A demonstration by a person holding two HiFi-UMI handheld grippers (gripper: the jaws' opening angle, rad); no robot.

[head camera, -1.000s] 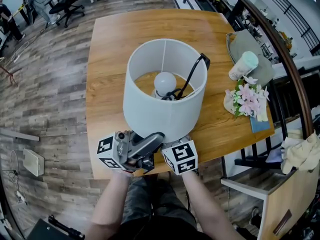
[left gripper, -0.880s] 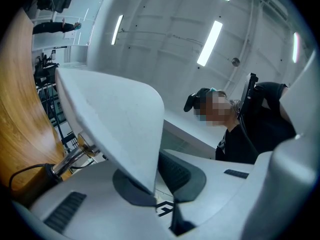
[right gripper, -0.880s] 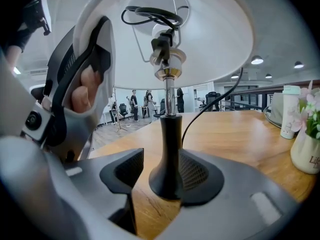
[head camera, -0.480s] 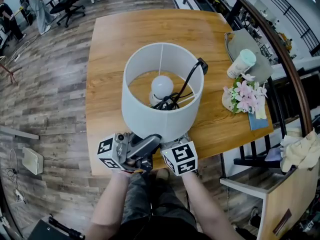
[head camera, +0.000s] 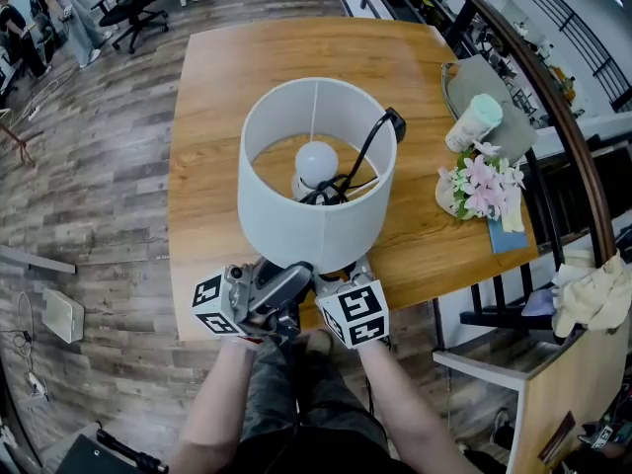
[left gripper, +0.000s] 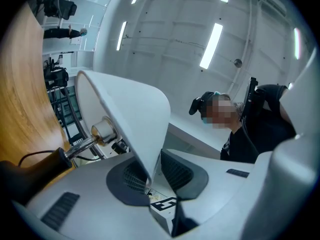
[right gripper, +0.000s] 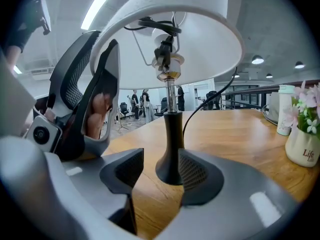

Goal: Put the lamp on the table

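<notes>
The left tool (left gripper: pixel 152 175) is closed on the lower rim of the lamp's white shade (left gripper: pixel 132 109) — the thin edge sits pinched between its two dark pads. The lamp (head camera: pixel 311 227) stands upright at the near middle of the wooden surface (head camera: pixel 222 87), close to the near edge. Seen from above, its bulb (head camera: pixel 316 158) shows inside the shade and a black cord (head camera: pixel 371 144) loops over the far right rim. The right tool (right gripper: pixel 161 171) is open, its jaws on either side of the lamp's black foot (right gripper: pixel 169 161). The foot appears to rest on the wood, close against the right pad and clear of the left one. Far right on the surface are a pale green cup (head camera: pixel 473 123) and, nearer, a pot of pink flowers (head camera: pixel 482 182).
</notes>
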